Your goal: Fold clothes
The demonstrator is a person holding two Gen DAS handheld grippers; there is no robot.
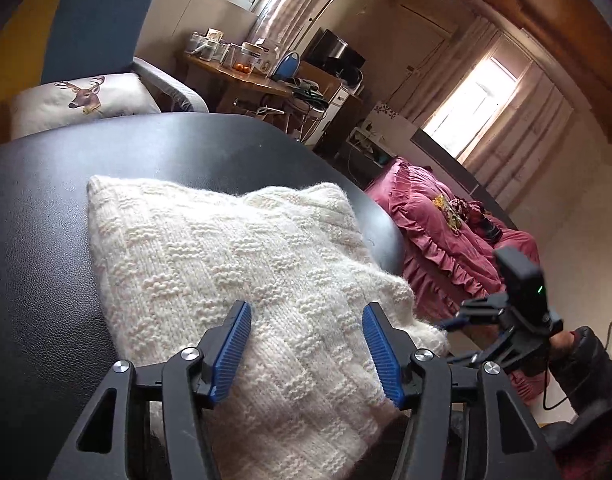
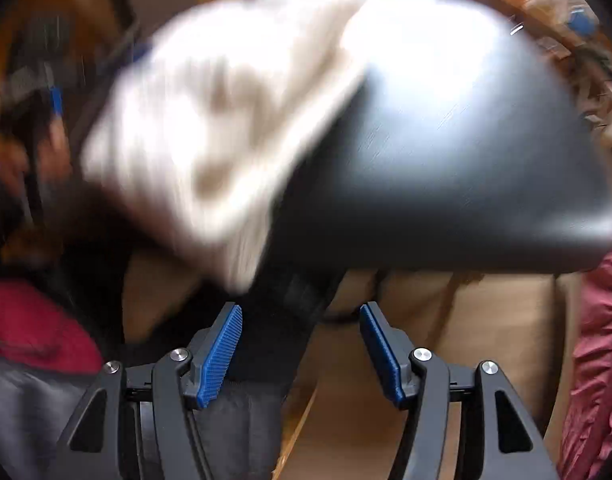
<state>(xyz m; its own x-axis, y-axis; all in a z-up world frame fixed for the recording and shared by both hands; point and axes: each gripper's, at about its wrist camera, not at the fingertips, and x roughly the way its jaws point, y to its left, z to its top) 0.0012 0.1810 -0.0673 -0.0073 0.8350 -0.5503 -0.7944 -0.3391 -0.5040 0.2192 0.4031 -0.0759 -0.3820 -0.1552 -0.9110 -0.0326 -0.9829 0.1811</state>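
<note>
A cream knitted sweater (image 1: 234, 264) lies folded into a rough square on the black table (image 1: 46, 240). My left gripper (image 1: 306, 320) hovers open just above its near edge, blue pads apart with nothing between them. In the left wrist view the right gripper (image 1: 462, 322) shows off the table's right edge, held by a hand in a dark sleeve. The right wrist view is motion-blurred: the sweater (image 2: 210, 120) appears as a pale mass on the table (image 2: 466, 140), one corner hanging over the edge. My right gripper (image 2: 302, 322) is open and empty, below the table edge.
A bed with a pink ruffled cover (image 1: 446, 232) stands to the right of the table. A blue and yellow armchair (image 1: 94, 20) with a deer cushion (image 1: 82, 98) sits behind it. A cluttered wooden desk (image 1: 242, 76) is at the back.
</note>
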